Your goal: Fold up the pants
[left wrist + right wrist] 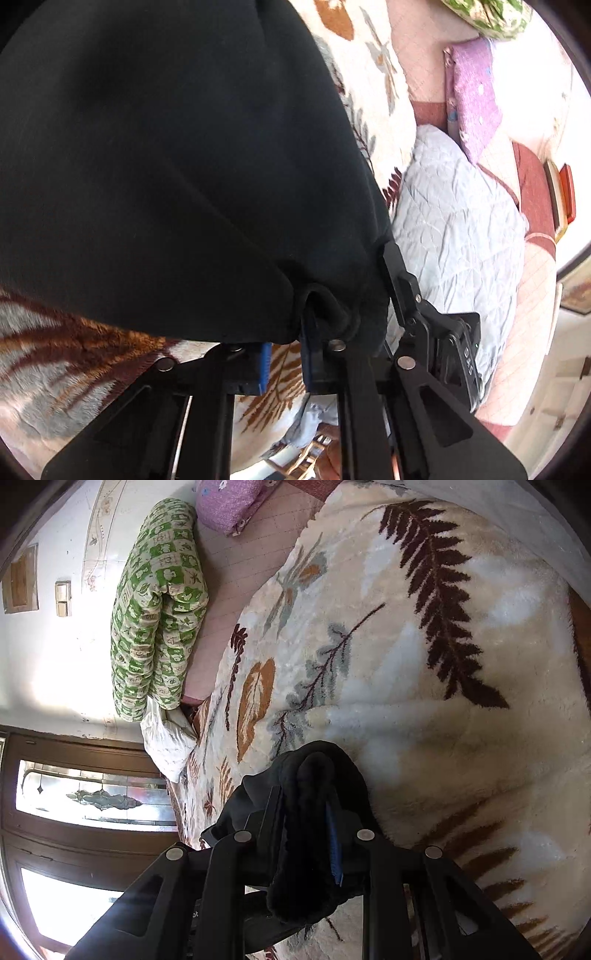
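Observation:
The black pants [166, 166] fill most of the left wrist view and drape over the leaf-patterned blanket [55, 347]. My left gripper [286, 354] has blue pads; black cloth is bunched against its right finger, and a gap shows between the pads. In the right wrist view my right gripper [306, 819] is shut on a thick bunch of the black pants [317, 775], held above the cream leaf-patterned blanket [424, 664]. The other gripper [454, 343] shows at the right of the left wrist view, close beside the bunched cloth.
A pale blue quilt [454, 221] and a purple pillow [476, 96] lie on the bed to the right. A rolled green-patterned quilt [159, 605] and a purple pillow [229, 502] lie near the white wall. A wooden door with glass panes [92, 797] stands beyond the bed edge.

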Motion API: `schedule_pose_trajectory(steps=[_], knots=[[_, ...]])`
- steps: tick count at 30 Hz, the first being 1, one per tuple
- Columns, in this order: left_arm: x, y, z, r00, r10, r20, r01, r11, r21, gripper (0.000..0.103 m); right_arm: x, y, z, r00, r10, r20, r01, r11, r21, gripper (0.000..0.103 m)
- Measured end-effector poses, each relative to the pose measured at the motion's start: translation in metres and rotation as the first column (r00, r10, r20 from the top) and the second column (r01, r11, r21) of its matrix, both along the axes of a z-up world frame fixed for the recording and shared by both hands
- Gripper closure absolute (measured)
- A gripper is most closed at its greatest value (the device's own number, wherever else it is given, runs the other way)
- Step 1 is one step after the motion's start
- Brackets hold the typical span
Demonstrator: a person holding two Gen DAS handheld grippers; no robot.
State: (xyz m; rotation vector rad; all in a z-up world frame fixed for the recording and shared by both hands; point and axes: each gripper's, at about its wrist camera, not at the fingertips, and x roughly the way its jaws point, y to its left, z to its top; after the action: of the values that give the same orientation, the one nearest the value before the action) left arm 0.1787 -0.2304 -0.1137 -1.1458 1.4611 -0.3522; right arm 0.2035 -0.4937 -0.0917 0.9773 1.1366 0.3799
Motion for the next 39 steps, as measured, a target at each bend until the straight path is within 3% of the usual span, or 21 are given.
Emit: schedule_pose_trajectory(steps=[6,17,28,34,39], knots=[[-0.005,0.009,0.019,0.998,-0.038,0.053,0.039,0.999,-0.029,0.093,-0.006,0.000,0.008,0.999,-0.037,0.028,0.037,0.999,0.008,0.085],[-0.016,0.066,0.054,0.996,0.000,0.095,0.012,0.993,-0.118,0.093,-0.018,0.048,0.071,0.995,-0.023,0.093,0.033,0.993,-0.112,0.086],[-0.026,0.185,0.063,0.985,0.140,0.097,-0.124,0.979,-0.162,0.093,-0.011,0.178,0.105,0.985,0.117,0.124,-0.090,0.976,-0.200,0.086],[-0.040,0.253,0.046,0.976,0.209,0.066,-0.200,0.971,-0.128,0.097,-0.006,0.261,0.089,0.973,0.212,0.094,-0.185,0.953,-0.239,0.086],[-0.040,0.289,0.029,0.969,0.247,0.025,-0.244,0.966,-0.089,0.097,-0.004,0.325,0.069,0.950,0.310,0.046,-0.277,0.899,-0.339,0.086]])
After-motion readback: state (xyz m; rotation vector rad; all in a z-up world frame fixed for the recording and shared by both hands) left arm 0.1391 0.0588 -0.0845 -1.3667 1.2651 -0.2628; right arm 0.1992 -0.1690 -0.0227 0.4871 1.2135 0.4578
